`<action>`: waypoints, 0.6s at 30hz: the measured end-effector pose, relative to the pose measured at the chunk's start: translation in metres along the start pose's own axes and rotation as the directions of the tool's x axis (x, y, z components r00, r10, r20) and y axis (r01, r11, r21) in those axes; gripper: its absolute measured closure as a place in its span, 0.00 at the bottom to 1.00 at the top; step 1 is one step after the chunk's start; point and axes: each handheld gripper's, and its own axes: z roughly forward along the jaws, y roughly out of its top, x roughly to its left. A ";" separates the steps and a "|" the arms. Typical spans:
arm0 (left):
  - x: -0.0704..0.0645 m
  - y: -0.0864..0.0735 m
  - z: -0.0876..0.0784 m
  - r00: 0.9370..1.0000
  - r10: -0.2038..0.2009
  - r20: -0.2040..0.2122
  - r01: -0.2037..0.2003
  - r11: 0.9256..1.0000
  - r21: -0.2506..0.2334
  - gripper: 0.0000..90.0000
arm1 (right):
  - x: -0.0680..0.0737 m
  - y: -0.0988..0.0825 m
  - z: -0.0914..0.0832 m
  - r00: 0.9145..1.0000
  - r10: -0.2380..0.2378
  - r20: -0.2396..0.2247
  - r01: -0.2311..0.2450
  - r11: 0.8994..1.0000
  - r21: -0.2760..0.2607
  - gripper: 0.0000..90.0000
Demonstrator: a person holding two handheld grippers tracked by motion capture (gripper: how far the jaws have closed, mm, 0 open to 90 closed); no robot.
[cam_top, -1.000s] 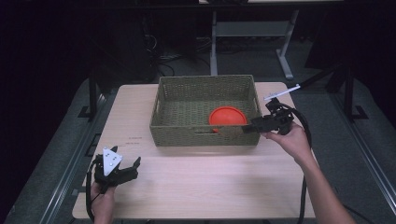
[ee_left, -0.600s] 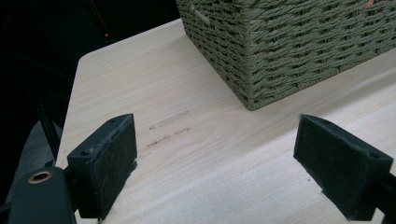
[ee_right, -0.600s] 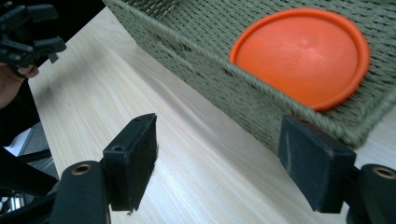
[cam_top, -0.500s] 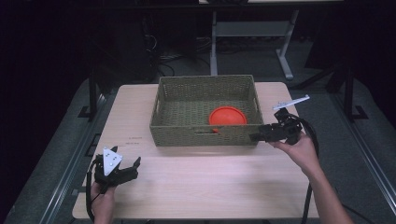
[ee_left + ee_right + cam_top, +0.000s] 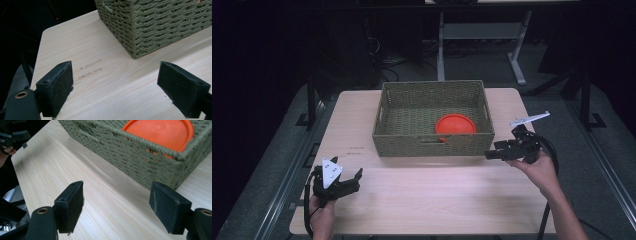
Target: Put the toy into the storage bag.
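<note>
Pale wooden table carried an olive woven basket at 12 o'clock, orange round plastic disc inside. Right gripper at 3 o'clock and left gripper at 8 o'clock both gaped wide, empty. Best practice: clear the rim before descending.

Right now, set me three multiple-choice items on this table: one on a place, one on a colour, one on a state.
1. Where does the orange disc lie?
A. inside the woven basket
B. on the bare table
C. in the right tongs

2. What colour is the basket?
A. red
B. olive green
C. white

3. How do the right tongs stand?
A. shut on the disc
B. shut and empty
C. open and empty

Answers: 1 A, the high view shows it within the basket walls. 2 B, the weave is olive in all views. 3 C, the right gripper view shows only bare table between the jaws.
</note>
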 end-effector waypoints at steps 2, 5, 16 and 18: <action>0.000 0.000 0.000 1.000 0.010 0.002 -0.010 1.000 0.006 0.14 | -0.001 -0.004 0.000 1.000 0.002 0.006 -0.002 1.000 0.003 0.30; -0.001 0.000 0.000 1.000 0.002 0.003 -0.002 1.000 0.003 0.14 | -0.004 -0.010 0.000 1.000 0.009 0.003 -0.009 1.000 0.002 0.30; -0.001 0.000 0.000 1.000 0.003 0.003 -0.003 1.000 0.005 0.14 | -0.010 -0.032 -0.002 0.999 0.020 0.041 -0.020 1.000 0.018 0.28; -0.001 0.000 0.000 1.000 0.002 0.003 -0.002 1.000 0.001 0.14 | -0.010 -0.035 -0.003 0.999 0.021 0.048 -0.022 0.999 0.023 0.28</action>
